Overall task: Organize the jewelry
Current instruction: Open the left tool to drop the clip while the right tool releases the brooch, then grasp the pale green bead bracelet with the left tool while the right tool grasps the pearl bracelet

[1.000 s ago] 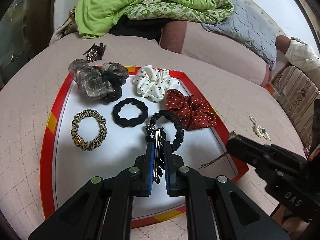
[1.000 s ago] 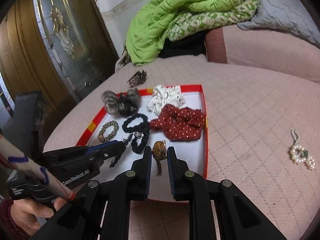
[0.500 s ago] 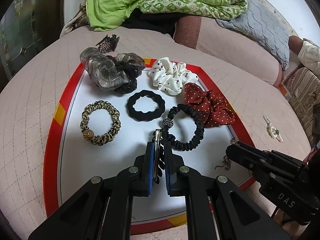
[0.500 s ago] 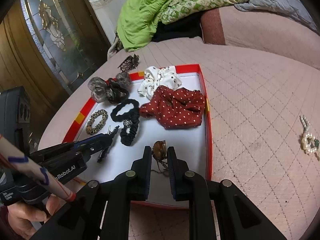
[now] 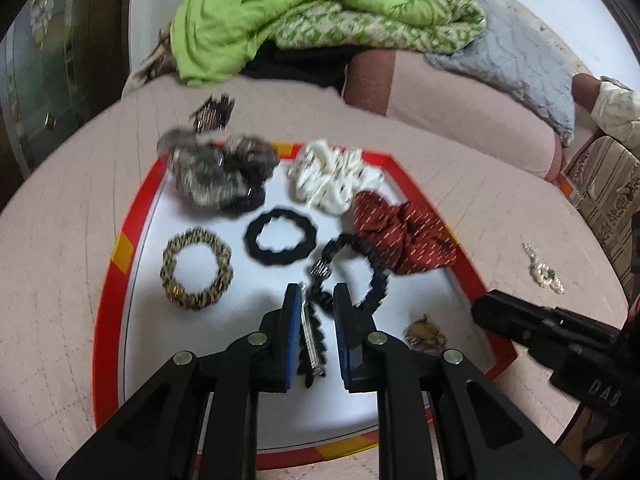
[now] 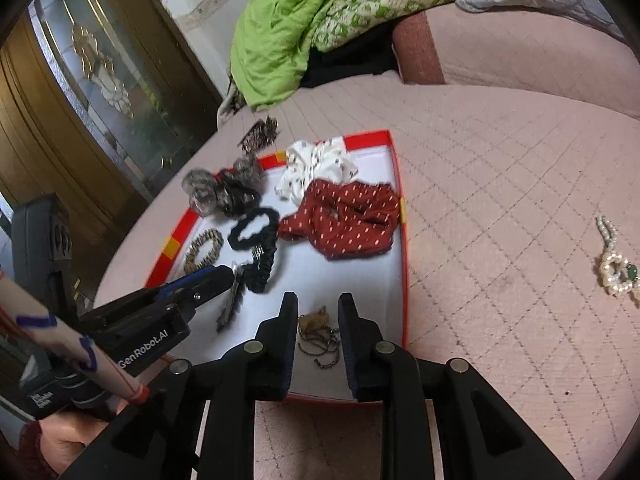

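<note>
A red-rimmed white tray [image 5: 106, 312] lies on the pink quilted bed cover and holds several scrunchies. My left gripper [image 5: 317, 304] hangs low over the tray's near part with its jaws opening. A black and silver hair clip [image 5: 310, 340] lies between them, close to the left pad, and is not pinched. My right gripper [image 6: 319, 310] is over the tray's near right corner, its jaws opening too. A gold chain with a pendant [image 6: 316, 332] rests on the tray floor between its fingers, loose. In the right wrist view the left gripper [image 6: 228, 276] appears at the left.
A pearl piece [image 6: 616, 268] lies on the cover to the right of the tray [image 6: 402, 280]. A brown hair claw [image 5: 214, 112] sits beyond the tray's far rim. Green and grey bedding [image 5: 300, 12] is piled at the back. A wooden door [image 6: 60, 100] stands at left.
Both pairs of jaws have parted. The hair clip has come free of the left pads, and the gold chain has dropped from the right pads onto the tray.
</note>
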The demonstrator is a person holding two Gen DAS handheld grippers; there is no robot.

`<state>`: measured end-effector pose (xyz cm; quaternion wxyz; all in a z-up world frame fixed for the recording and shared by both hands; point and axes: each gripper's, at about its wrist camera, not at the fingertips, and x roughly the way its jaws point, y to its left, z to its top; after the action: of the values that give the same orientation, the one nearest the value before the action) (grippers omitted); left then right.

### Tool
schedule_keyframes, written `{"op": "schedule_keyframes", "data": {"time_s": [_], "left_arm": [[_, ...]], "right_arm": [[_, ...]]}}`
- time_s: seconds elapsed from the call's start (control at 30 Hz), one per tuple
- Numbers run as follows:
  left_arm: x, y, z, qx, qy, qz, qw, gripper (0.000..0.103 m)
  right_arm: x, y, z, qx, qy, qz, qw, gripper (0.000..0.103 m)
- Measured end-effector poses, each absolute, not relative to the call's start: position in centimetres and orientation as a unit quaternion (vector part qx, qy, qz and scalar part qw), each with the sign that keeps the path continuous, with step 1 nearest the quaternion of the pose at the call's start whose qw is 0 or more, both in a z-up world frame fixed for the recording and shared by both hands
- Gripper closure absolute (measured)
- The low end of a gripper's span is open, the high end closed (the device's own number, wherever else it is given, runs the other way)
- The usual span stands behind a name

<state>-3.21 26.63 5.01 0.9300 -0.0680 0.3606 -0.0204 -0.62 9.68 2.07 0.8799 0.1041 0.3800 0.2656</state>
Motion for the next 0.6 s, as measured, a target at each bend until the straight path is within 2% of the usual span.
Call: {"op": "schedule_keyframes", "data": {"time_s": [0.3,0.6], "left_arm": [[-4.3,23.1,6.9,-0.033,0.314,-0.072,0.946,0.088],[-4.7,18.0,6.3,-0.005,0.326,-0.135,0.936,0.088]], "right_arm": [[-1.0,0.3,4.3,0.159,0.338,0.190,0.908,0.081],[0.8,-10.9,1.1,0.159,0.406,0.071,0.897,0.081]]}}
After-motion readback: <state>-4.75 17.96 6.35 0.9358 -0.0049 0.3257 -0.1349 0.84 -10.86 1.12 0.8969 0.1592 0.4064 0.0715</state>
